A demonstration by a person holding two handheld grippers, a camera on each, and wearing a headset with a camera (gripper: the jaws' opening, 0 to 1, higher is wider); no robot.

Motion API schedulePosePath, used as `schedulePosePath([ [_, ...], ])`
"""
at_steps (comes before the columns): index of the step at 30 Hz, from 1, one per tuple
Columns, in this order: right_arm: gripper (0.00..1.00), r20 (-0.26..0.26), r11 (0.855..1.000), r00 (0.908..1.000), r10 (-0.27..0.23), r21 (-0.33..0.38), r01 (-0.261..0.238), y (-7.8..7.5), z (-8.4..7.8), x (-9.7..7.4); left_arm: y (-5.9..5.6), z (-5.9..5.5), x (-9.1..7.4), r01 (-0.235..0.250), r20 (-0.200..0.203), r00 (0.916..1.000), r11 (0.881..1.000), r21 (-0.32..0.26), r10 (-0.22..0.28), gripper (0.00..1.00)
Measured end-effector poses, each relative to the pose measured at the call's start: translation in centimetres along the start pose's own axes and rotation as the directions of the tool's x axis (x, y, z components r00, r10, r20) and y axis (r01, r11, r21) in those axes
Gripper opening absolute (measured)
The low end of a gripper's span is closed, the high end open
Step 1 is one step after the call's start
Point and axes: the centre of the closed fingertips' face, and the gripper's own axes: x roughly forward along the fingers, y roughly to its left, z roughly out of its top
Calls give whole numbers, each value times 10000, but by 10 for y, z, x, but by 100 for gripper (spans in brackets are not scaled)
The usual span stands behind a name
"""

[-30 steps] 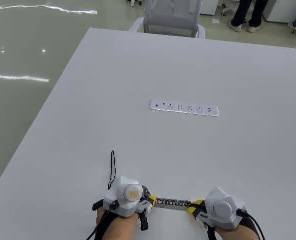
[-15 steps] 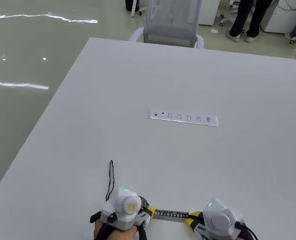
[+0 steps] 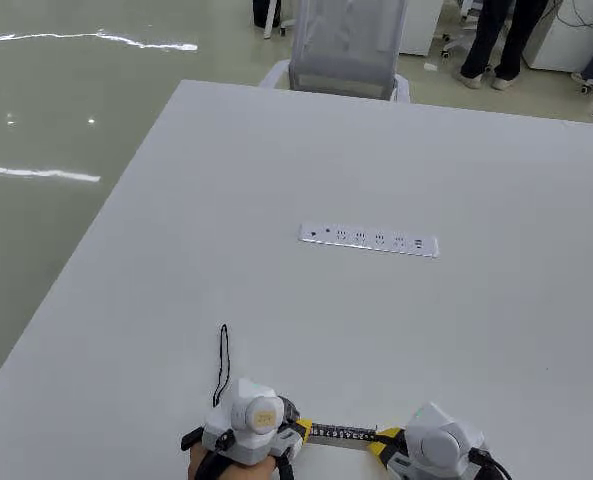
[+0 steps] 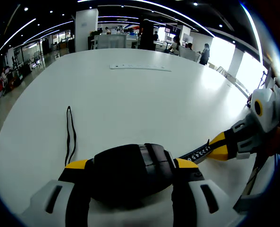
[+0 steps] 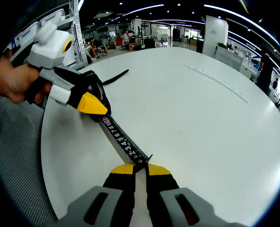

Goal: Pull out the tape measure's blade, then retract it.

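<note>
A black tape measure case (image 4: 130,172) sits clamped between the yellow-tipped jaws of my left gripper (image 4: 130,164), near the table's front edge. Its black wrist cord (image 3: 222,362) trails away across the white table (image 3: 376,150). A short length of black blade (image 5: 123,142) with white numbers runs from the case to my right gripper (image 5: 140,166), which is shut on the blade's end hook. In the head view the left gripper (image 3: 294,428) and right gripper (image 3: 381,438) face each other with the blade (image 3: 341,433) stretched between them.
A white power strip (image 3: 369,240) lies across the middle of the table. A grey office chair (image 3: 344,45) stands at the far edge, with people standing beyond it. The table's left edge drops to a shiny floor (image 3: 46,120).
The blade between the grippers looks slightly shorter than a second ago. The head camera has tilted, so the power strip sits lower in the picture.
</note>
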Motion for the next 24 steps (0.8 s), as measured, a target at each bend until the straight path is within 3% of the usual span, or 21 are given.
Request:
schedulePosePath([
  [24,6,-17,10000,10000,57,-34,-57,5,4,4,0,0,0,9,4,10000,10000,5,-9,68],
])
